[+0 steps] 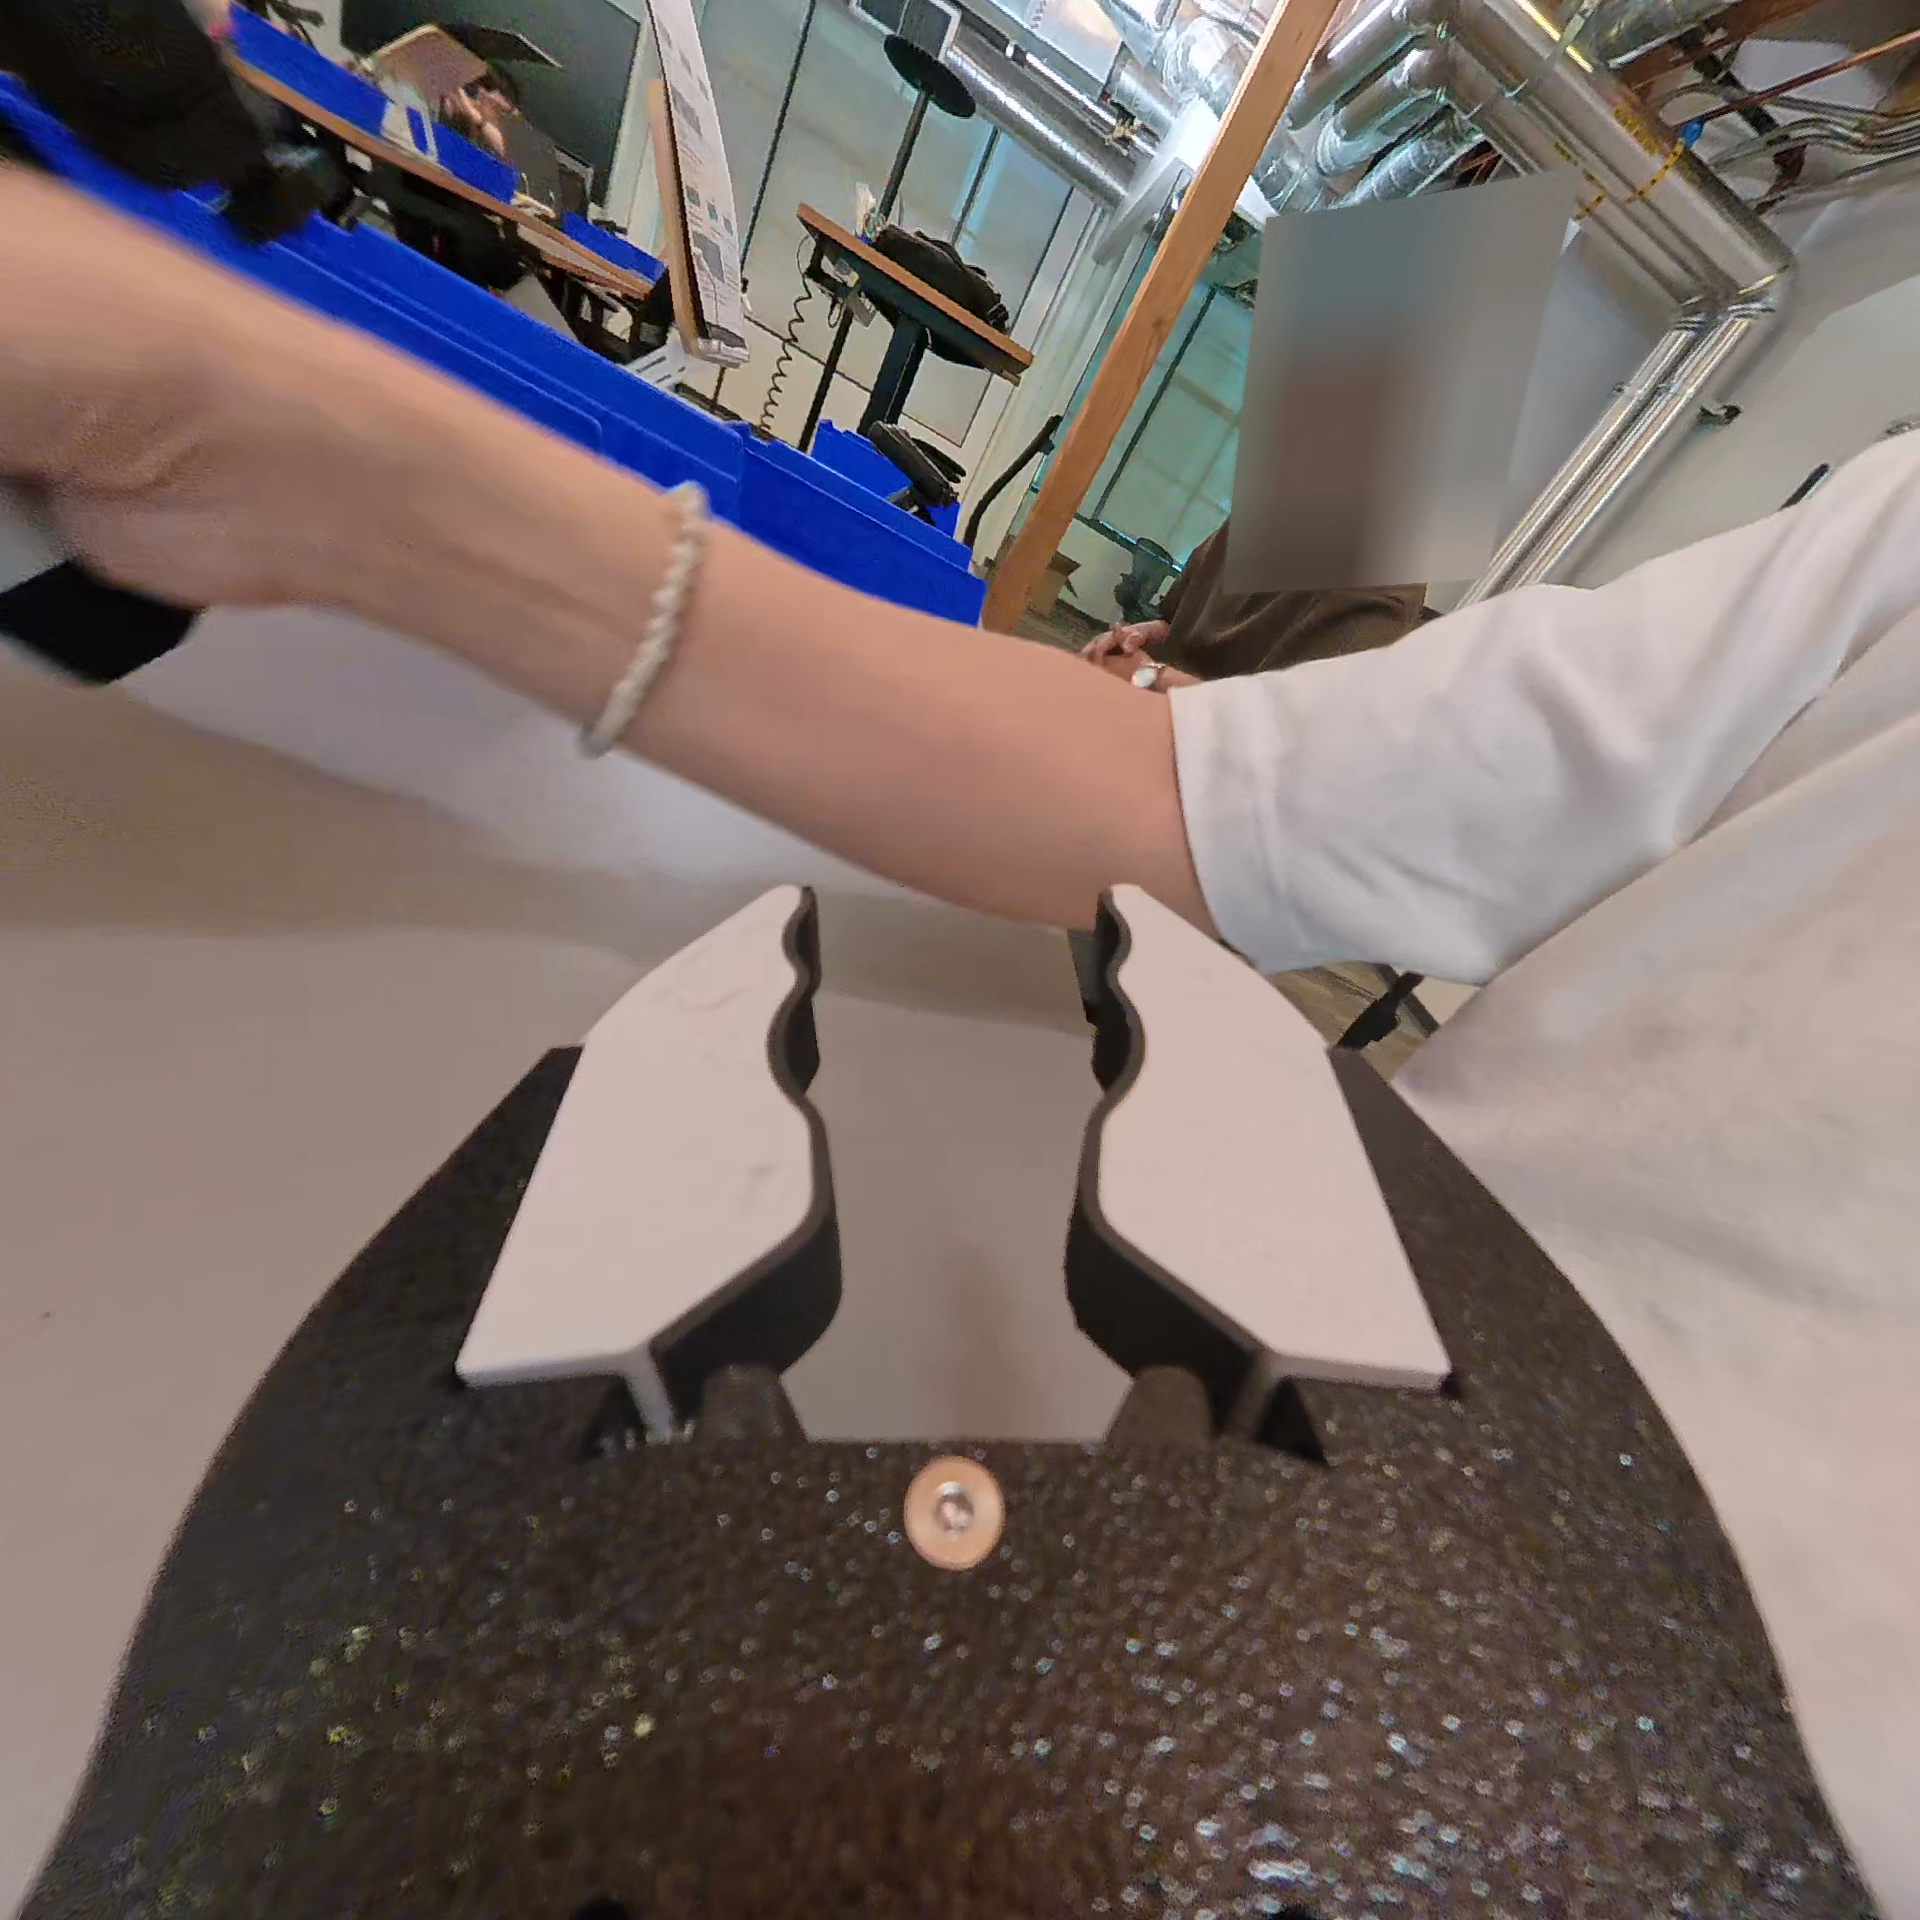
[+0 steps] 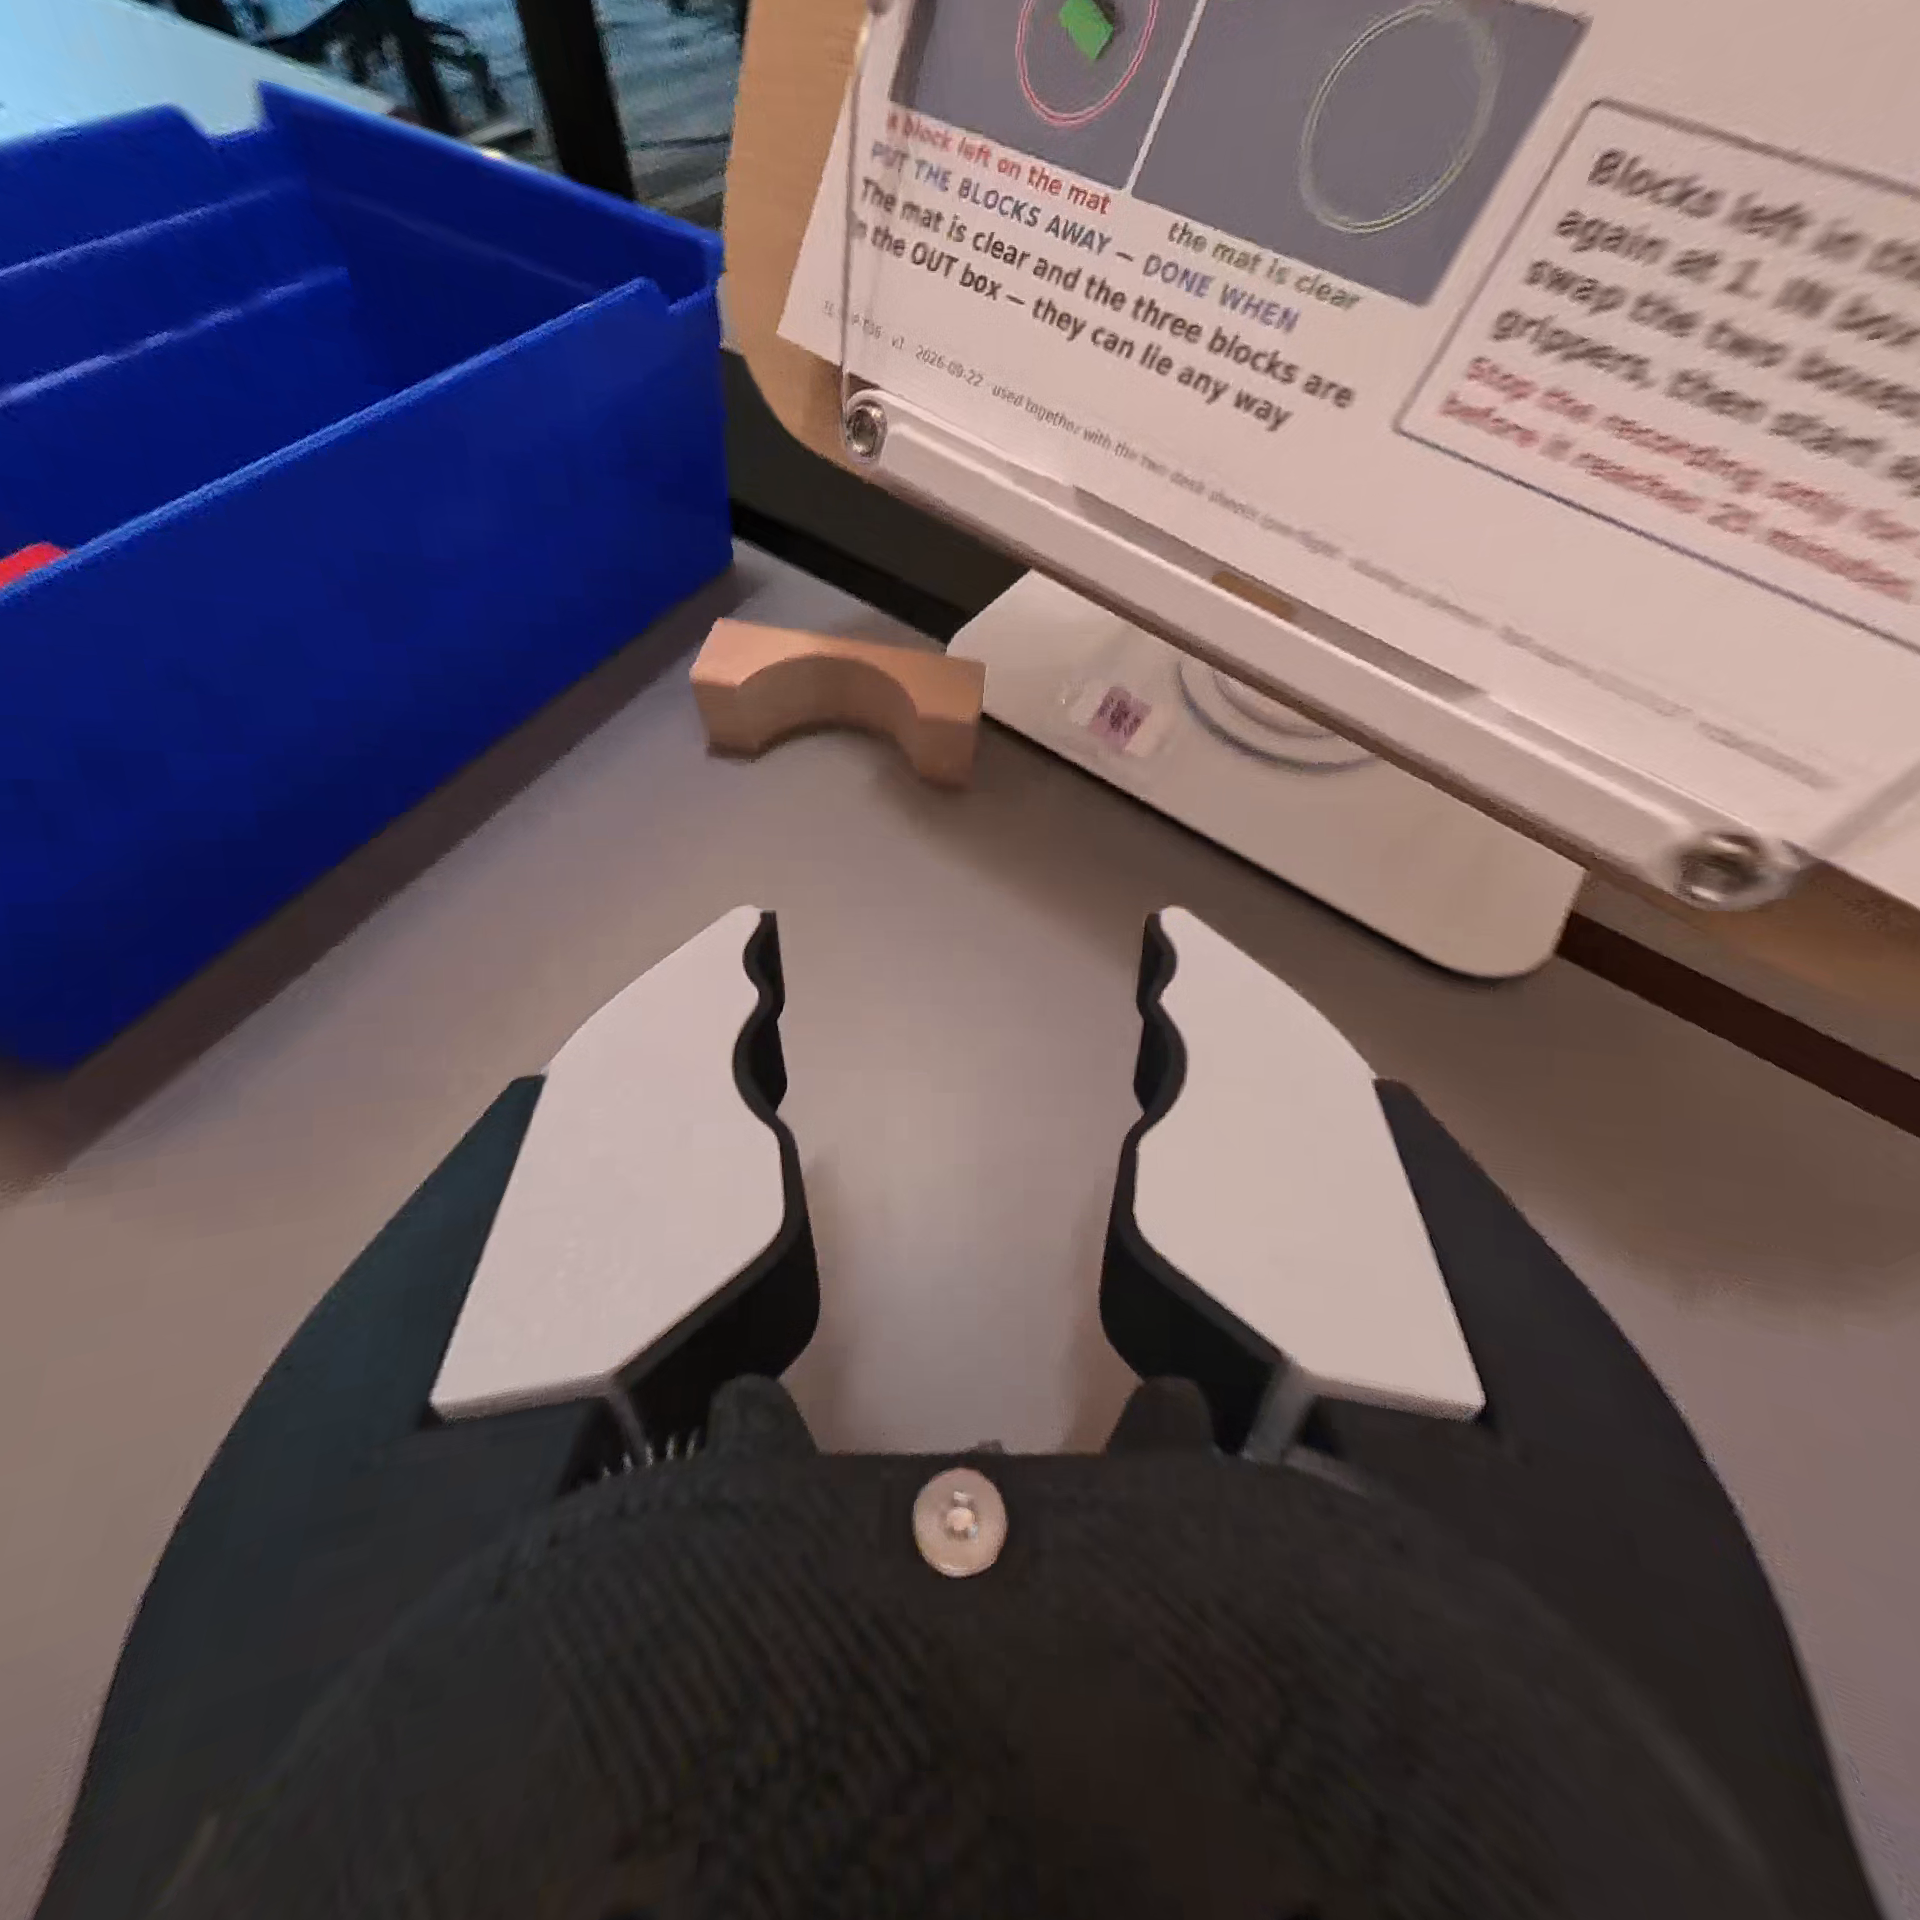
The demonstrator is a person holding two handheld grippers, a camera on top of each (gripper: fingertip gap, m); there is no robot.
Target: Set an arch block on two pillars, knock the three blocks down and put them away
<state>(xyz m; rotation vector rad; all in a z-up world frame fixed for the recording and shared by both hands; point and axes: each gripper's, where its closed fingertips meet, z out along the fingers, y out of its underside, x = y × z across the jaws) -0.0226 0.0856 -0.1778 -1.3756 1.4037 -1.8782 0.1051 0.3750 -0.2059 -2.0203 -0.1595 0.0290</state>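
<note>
A grey table carries a blue compartmented bin at far left, a pale wooden arch block lying beside it (apart from the bin), and the white base of a sign stand at right, touching the block.

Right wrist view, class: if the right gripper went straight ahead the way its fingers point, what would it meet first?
Probably the wooden arch block lying on the grey table, slightly left of the line. The right gripper is open and empty. If it passed the block, the white stand base of the instruction board comes next; depth is uncertain.
</note>
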